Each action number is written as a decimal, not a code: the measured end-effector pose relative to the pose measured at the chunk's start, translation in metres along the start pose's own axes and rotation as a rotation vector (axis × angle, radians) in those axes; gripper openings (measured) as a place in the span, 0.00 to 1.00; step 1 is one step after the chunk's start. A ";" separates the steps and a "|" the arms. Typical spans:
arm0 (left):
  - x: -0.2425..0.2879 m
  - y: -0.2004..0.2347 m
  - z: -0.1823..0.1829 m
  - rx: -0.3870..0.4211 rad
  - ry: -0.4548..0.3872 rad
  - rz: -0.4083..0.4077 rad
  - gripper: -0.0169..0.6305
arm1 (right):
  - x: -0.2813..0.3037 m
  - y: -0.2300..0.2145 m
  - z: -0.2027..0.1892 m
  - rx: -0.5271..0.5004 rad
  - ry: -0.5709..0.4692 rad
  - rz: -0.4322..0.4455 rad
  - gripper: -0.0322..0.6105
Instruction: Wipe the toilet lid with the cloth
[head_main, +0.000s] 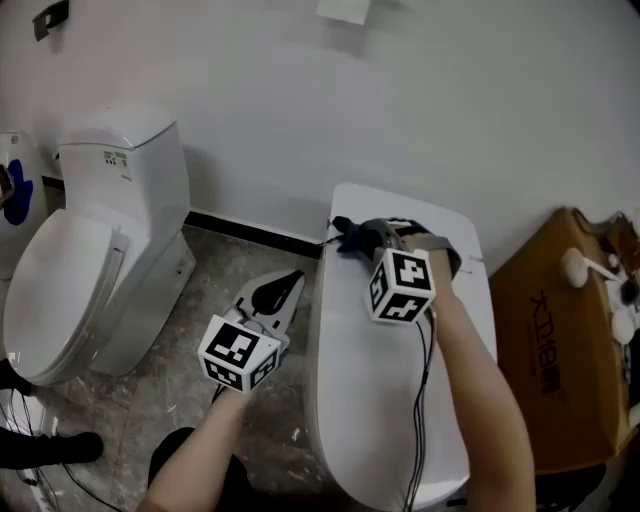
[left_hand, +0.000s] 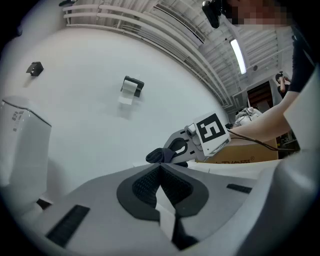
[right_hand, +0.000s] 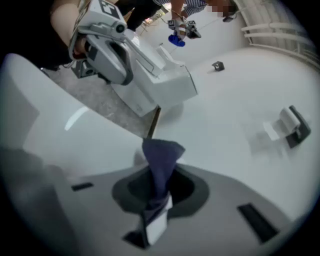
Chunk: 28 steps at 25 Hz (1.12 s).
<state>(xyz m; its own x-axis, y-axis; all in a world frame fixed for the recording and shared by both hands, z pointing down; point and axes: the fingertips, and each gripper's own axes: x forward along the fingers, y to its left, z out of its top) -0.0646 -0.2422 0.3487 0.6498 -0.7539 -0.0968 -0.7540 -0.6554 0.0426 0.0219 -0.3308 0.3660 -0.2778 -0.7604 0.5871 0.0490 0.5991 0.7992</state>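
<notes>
Over the closed white toilet lid (head_main: 370, 400), my right gripper (head_main: 352, 238) pinched a dark blue cloth (right_hand: 161, 160), crumpled into a cone; my left gripper (head_main: 292, 281) hung alongside, jaws together, empty.

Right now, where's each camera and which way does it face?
Head view: on the head, down onto the toilet lid; left gripper, right gripper, forearms show.
Left gripper view: along shut jaws at the wall; right gripper with cloth shows.
Right gripper view: along jaws shut on cloth, at wall; left gripper shows.
Gripper views share the paper holder.
</notes>
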 end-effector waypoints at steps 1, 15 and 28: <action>0.001 0.000 0.001 -0.001 -0.002 -0.001 0.05 | 0.000 0.002 0.000 0.012 -0.002 0.012 0.15; 0.003 0.001 -0.004 -0.013 0.003 -0.001 0.05 | 0.013 0.026 -0.002 -0.035 0.061 0.107 0.15; 0.002 0.002 -0.005 -0.016 0.001 -0.003 0.05 | -0.004 0.051 0.006 -0.037 0.067 0.194 0.15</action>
<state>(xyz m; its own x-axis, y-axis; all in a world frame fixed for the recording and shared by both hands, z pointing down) -0.0644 -0.2446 0.3534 0.6523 -0.7518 -0.0963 -0.7503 -0.6585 0.0586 0.0192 -0.2961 0.4034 -0.1952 -0.6476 0.7365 0.1312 0.7270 0.6740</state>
